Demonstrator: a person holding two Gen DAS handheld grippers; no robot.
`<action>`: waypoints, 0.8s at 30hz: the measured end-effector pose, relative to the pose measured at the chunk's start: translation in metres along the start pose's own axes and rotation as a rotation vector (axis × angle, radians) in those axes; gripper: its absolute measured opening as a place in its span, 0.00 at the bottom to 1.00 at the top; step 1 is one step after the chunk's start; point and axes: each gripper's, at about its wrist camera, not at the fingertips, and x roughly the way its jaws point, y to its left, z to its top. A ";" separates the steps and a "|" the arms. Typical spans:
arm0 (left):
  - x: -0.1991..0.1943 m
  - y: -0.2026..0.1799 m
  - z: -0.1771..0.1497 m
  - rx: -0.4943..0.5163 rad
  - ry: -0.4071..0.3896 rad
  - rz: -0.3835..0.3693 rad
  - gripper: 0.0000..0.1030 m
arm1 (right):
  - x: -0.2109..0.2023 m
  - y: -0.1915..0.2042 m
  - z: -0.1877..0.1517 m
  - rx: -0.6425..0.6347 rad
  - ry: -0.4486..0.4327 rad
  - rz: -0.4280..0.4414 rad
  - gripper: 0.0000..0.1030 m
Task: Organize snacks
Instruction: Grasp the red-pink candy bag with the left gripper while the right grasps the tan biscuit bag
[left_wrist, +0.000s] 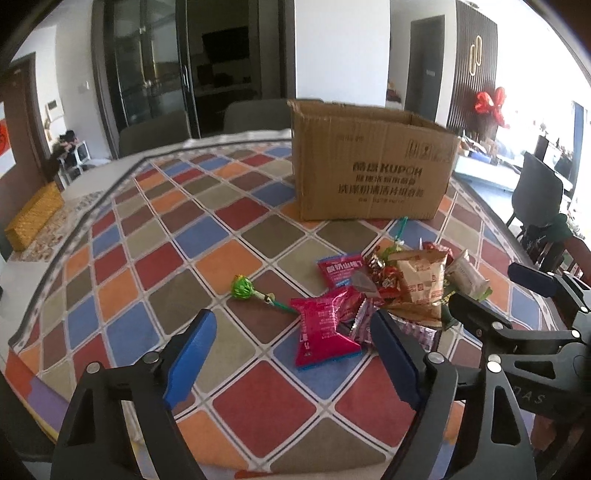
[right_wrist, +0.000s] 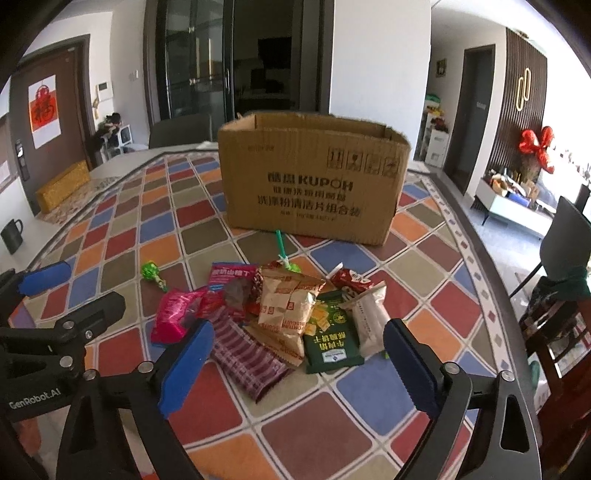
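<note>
Both grippers up over the checkered tablecloth, nothing grasped. My left gripper is released, jaws apart, the pink snack pack lying on the cloth between the 2 fingers, pads not on it. My right gripper is released too, jaws wide, with the purple striped pack and the dark green pack between and just ahead of its fingers, no contact that I can see.

Landmark: the open cardboard box. Snack pile sits just in front of the box, not inside. Tan biscuit bags are mid-pile, white pack at its right edge. 1 green lollipop lies apart, front-left of the box. A 2nd lollipop stick points at the box's front wall.
</note>
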 end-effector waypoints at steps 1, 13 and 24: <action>0.007 0.001 0.001 0.000 0.018 -0.008 0.79 | 0.007 -0.001 0.001 0.005 0.014 0.006 0.88; 0.056 0.004 0.000 0.000 0.144 -0.094 0.62 | 0.062 -0.002 0.005 0.032 0.139 0.065 0.73; 0.079 0.001 0.003 -0.012 0.200 -0.155 0.49 | 0.086 0.003 0.010 0.029 0.186 0.084 0.63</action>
